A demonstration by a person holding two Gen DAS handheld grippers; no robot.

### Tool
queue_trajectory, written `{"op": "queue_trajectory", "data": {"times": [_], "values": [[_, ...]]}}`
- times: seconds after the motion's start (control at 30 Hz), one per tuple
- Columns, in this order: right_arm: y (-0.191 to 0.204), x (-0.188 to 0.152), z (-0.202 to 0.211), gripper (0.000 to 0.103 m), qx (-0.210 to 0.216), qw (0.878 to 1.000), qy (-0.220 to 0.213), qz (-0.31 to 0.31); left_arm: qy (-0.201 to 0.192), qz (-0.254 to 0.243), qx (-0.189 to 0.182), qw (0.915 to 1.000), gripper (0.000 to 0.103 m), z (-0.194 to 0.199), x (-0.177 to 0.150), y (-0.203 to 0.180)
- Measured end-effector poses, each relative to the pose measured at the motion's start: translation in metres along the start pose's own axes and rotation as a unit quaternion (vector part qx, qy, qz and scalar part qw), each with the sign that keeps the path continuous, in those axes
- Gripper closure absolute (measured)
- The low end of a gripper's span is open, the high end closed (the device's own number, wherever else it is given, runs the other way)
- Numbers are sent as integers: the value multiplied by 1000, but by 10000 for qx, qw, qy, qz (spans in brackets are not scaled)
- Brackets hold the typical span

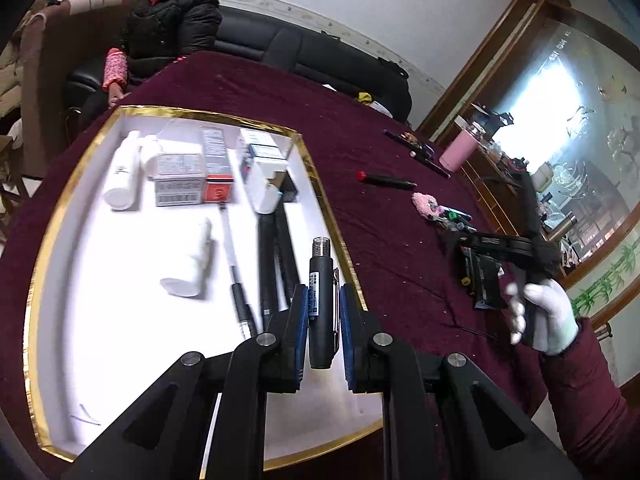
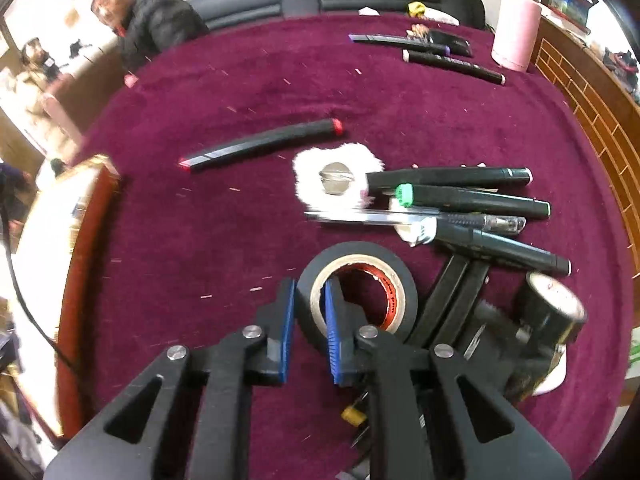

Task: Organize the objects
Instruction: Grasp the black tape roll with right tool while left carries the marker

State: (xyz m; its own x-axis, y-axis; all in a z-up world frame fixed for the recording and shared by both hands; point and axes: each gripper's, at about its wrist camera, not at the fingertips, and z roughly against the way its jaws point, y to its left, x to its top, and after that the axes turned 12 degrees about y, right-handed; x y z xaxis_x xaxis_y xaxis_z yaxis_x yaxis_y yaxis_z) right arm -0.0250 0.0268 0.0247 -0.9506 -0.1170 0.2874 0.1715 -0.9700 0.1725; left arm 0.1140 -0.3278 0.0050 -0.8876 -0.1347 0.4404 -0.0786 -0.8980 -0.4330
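Left gripper clenched on dark pen, held over white tray for placing beside other pens. Right gripper clamped on black tape roll wall, one finger inside hole, on red cloth.

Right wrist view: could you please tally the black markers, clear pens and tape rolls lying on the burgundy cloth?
Black markers: 6, one red-ended, two far off, three in the pile
Clear pen: 1
Tape rolls: 2, one pinched by the right gripper, one at the right
Total: 9
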Motion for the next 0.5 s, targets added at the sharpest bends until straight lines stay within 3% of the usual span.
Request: {"op": "queue_trajectory", "data": {"times": [0.3,0.5], "values": [[69,-27,52,91,796,9917,-671,748,-238,277,219,9991,91,23,-8,30],[133,-24,59,90,1132,9816,-716,1360,-271,322,593,9974,91,37,1,53]]}}
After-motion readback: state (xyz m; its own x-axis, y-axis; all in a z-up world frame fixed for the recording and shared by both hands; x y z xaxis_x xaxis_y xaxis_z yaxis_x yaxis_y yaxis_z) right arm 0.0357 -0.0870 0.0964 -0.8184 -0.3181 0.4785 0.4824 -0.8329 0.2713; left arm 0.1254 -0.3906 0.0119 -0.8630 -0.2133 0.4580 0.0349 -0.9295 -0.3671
